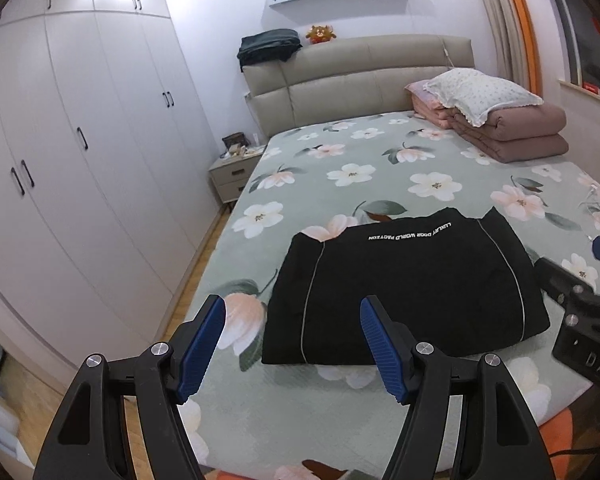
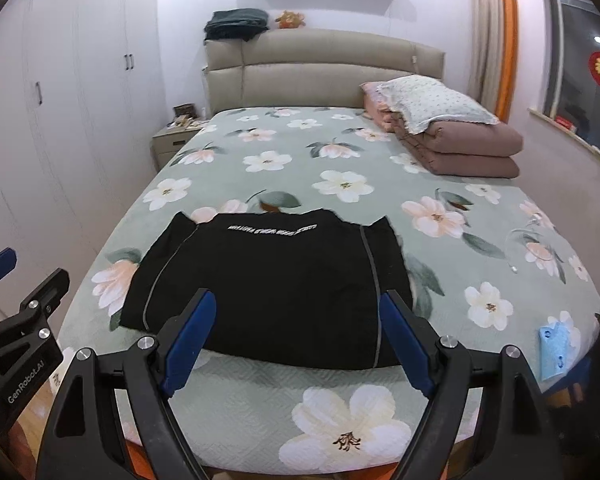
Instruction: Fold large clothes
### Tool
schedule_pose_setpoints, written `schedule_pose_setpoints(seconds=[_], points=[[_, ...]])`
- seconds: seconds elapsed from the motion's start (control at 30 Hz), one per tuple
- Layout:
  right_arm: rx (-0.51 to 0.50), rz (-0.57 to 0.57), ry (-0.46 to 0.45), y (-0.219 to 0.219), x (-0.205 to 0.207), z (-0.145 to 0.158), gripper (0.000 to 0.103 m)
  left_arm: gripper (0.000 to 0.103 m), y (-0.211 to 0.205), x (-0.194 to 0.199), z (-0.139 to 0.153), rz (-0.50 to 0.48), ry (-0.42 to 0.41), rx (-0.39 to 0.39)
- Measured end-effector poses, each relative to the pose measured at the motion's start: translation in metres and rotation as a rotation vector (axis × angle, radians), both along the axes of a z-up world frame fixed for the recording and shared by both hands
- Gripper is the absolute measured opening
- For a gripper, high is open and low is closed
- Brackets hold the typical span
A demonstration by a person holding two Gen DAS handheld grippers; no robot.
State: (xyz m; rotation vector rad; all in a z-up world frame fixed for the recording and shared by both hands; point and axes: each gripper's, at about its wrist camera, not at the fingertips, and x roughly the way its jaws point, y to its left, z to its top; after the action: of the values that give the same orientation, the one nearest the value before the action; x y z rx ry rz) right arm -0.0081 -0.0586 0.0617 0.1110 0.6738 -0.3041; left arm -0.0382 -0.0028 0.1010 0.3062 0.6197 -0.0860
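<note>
A black garment [image 1: 412,292] with grey piping and white lettering lies folded into a flat rectangle on the floral bed cover [image 1: 340,152]; it also shows in the right wrist view [image 2: 276,284]. My left gripper [image 1: 292,312] is open and empty, held above the bed's near edge, just left of the garment's near left corner. My right gripper [image 2: 296,308] is open and empty, held above the garment's near edge. The right gripper's body shows at the right edge of the left wrist view [image 1: 584,312].
A folded brown quilt [image 2: 460,144] with a pillow [image 2: 432,104] sits at the bed's far right. A headboard [image 2: 320,76], a nightstand [image 1: 236,172] and tall wardrobes [image 1: 80,140] stand beyond and left. A blue plastic piece [image 2: 554,348] lies at the bed's right edge.
</note>
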Motion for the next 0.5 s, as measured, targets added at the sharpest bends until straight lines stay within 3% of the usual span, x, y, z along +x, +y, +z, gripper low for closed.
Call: schedule_pose_setpoints(seconds=[0.13,0.37,0.5], points=[[-0.002,0.01,0.0,0.001,-0.003,-0.003,0.086,0.071,0.003,0.006,-0.004,0.001,0.062,-0.027],[0.011,0.009,0.007,-0.003,-0.007,-0.009,0.086,0.071,0.011,0.006,-0.006,0.024,0.08,-0.077],[0.026,0.003,0.004,-0.007,-0.01,-0.009,0.086,0.071,0.012,0.005,-0.008,0.044,0.07,-0.058]])
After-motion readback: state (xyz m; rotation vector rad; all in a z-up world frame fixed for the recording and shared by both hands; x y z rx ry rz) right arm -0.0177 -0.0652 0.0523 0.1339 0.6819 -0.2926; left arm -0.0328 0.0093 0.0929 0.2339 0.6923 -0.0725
